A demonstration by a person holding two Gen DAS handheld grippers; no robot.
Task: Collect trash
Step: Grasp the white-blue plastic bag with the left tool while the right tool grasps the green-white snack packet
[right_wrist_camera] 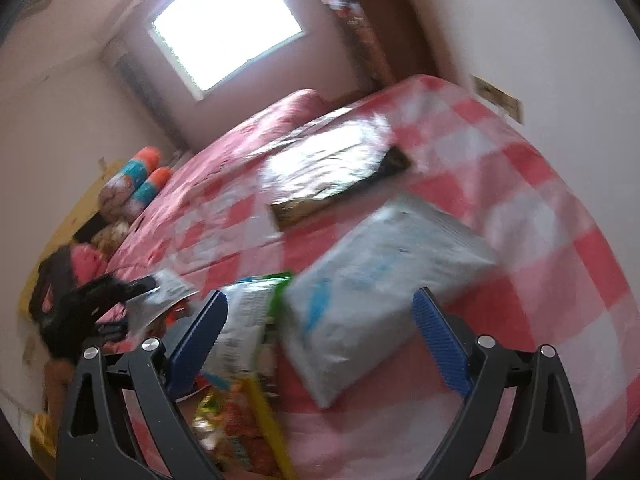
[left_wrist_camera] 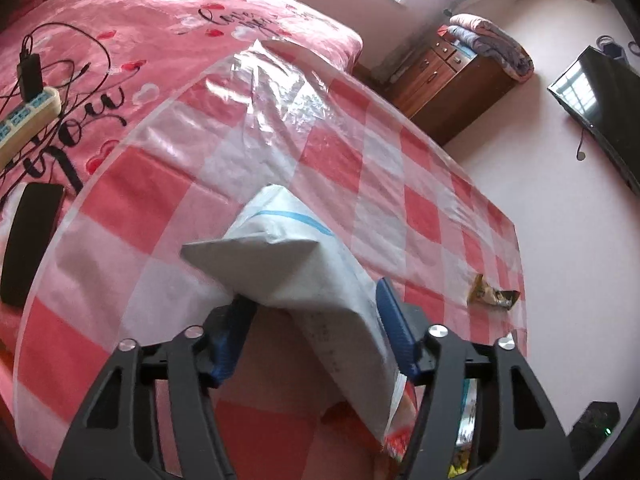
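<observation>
The left gripper [left_wrist_camera: 316,300] hangs over the red-and-white checked plastic sheet [left_wrist_camera: 120,216], its blue fingers [left_wrist_camera: 394,320] spread around a white mailer bag [left_wrist_camera: 320,264]; whether they actually pinch it I cannot tell. A brown snack wrapper [left_wrist_camera: 494,292] lies at three o'clock. The right gripper [right_wrist_camera: 320,332] is released, its view blurred, over the white mailer bag [right_wrist_camera: 384,280] and what seems a pile of colourful wrappers [right_wrist_camera: 240,380] at seven o'clock.

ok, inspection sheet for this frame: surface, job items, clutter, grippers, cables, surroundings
Surface: red-white checked plastic sheet laid over a pink bed.
Job's things: white mailer bag between the left gripper's fingers; small snack wrapper near the sheet's edge; colourful wrappers piled below.
Clutter: black phone.
Grippers: left gripper open around the bag; right gripper open, view blurred.
Cables: power strip, black leads.
Surroundings: wooden dresser, wall TV.
</observation>
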